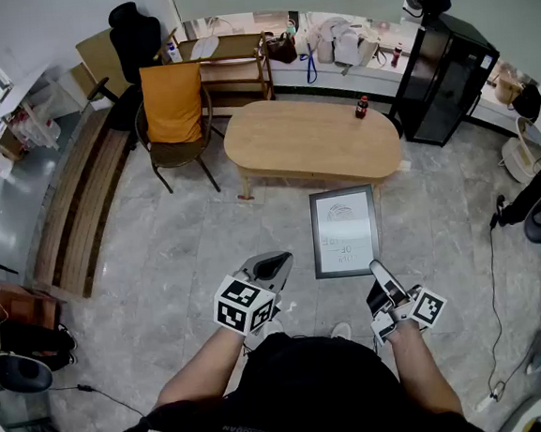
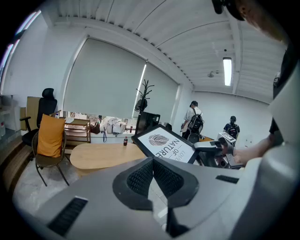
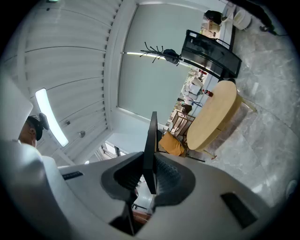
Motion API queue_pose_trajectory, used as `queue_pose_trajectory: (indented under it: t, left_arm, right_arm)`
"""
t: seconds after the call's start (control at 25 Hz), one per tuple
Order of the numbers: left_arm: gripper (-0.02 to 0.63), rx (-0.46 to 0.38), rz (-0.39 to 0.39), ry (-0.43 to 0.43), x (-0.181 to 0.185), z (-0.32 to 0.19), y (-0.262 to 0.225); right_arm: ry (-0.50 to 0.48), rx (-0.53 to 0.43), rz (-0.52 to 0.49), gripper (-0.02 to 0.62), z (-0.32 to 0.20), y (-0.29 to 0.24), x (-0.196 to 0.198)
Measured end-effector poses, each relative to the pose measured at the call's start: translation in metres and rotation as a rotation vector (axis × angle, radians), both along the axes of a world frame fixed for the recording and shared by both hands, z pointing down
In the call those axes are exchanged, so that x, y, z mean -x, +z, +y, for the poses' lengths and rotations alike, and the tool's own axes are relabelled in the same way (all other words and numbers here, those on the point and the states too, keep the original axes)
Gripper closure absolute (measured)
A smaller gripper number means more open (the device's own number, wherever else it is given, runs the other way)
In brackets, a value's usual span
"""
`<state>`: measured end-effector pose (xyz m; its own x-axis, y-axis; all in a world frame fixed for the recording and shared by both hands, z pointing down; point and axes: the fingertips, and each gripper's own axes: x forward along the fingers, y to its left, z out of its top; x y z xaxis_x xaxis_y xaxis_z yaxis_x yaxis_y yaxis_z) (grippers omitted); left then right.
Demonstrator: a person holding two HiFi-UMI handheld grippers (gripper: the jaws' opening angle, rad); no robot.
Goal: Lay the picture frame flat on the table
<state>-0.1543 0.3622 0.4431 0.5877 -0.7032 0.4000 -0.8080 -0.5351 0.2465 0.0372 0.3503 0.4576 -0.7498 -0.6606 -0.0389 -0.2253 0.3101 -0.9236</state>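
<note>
The right gripper's fingers (image 3: 166,177) are clamped on the thin black edge of the frame (image 3: 151,136), which stands edge-on between the ribbed pads at the centre of the right gripper view. The left gripper's fingers (image 2: 139,179) are pressed together with nothing between them. In the head view the right gripper (image 1: 379,274) sits at lower right and pinches the frame (image 1: 345,232) near its lower right corner. The left gripper (image 1: 271,263) hangs just beside the frame's lower left, not touching it. The frame is in the air over the floor (image 1: 198,245), printed face up, just short of the near edge of the table (image 1: 311,143) at upper centre. A bottle (image 1: 363,107) stands towards the table's far right, and the rest of the top looks bare. The frame looks stiff, flat and fairly light, but a hold at one corner leaves most of it overhanging, so it will tend to droop or twist in the pads. The moulding looks smooth and may slip, and the front is probably glazed, so it should go down gently, one long edge first. A steadier hold would be the middle of a side rail, or the free gripper on the opposite rail.
</note>
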Motion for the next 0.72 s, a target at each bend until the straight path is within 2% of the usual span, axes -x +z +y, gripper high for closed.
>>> queue_pose_trajectory:
  t: [0.28, 0.6, 0.72]
  left_arm:
    - [0.601, -0.003, -0.031, 0.010, 0.003, 0.005, 0.000]
    - [0.601, 0.010, -0.013, 0.004, 0.010, -0.003, 0.003]
    - [0.601, 0.041, -0.010, 0.006, 0.015, -0.006, 0.011]
  right_arm:
    - [0.023, 0.019, 0.003, 0.531, 0.015, 0.006, -0.009]
    - [0.031, 0.007, 0.011, 0.531, 0.002, 0.003, -0.001]
    - [0.037, 0.001, -0.031, 0.531, -0.006, -0.004, 0.006]
